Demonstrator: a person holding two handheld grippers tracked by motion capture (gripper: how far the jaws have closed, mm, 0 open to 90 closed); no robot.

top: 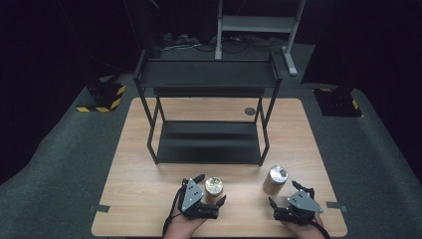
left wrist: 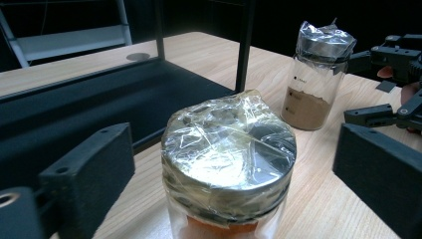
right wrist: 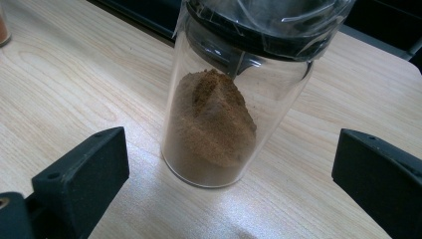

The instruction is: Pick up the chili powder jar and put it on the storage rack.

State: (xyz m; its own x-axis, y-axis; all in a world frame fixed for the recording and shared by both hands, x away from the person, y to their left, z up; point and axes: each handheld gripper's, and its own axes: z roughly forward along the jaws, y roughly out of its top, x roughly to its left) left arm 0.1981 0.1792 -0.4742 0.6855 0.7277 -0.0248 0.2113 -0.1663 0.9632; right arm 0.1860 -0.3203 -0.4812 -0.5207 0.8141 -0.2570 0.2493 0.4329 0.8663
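Observation:
A glass jar of orange powder (top: 214, 187) (left wrist: 229, 154), its lid wrapped in clear film, stands near the table's front edge. My left gripper (top: 210, 190) is open with one jaw on each side of this jar, and a gap shows at both sides. To the right stands a second film-wrapped jar (top: 275, 179) (right wrist: 219, 124) (left wrist: 316, 74) holding brown powder. My right gripper (top: 284, 194) (right wrist: 229, 159) is open just in front of that jar, its jaws spread wider than the jar and apart from it.
A black two-tier metal rack (top: 209, 74) stands at the middle back of the wooden table (top: 144, 184), its lower shelf (top: 209, 142) bare. A round cable hole (top: 250, 111) lies behind it. Dark floor surrounds the table.

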